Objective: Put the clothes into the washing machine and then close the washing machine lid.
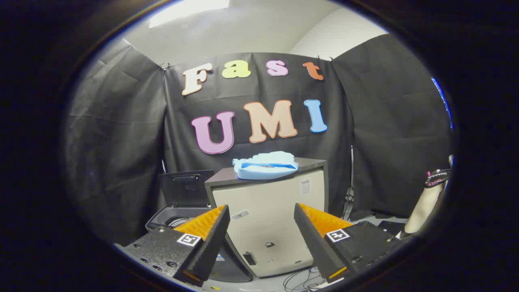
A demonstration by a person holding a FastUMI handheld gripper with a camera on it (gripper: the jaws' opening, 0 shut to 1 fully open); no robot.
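Reaching for the clothes (265,165) looks like the step in hand, and most of the risk sits in that reach. In the gripper view, the pale blue bundle lies on the dark top surface (312,164) of a cream cabinet (267,219), at 12 o'clock from the tongs (261,219) and well beyond their tips. The washing machine (174,219) sits low at 10 o'clock, just beside the cabinet, with its lid (184,188) standing upright and the drum opening partly hidden behind the left finger.

My guess is that a shallow pinch could catch only 1 fold of the soft bundle, so part of it would trail and snag on the cabinet edge or drape over the machine's rim instead of dropping inside. A loose sleeve left over the rim would then stop the lid from closing flat. Swinging left too low could also knock the raised lid.

The tongs are spread wide, with both fingers apart, holding nothing and touching nothing; the cabinet front shows in the gap between them.
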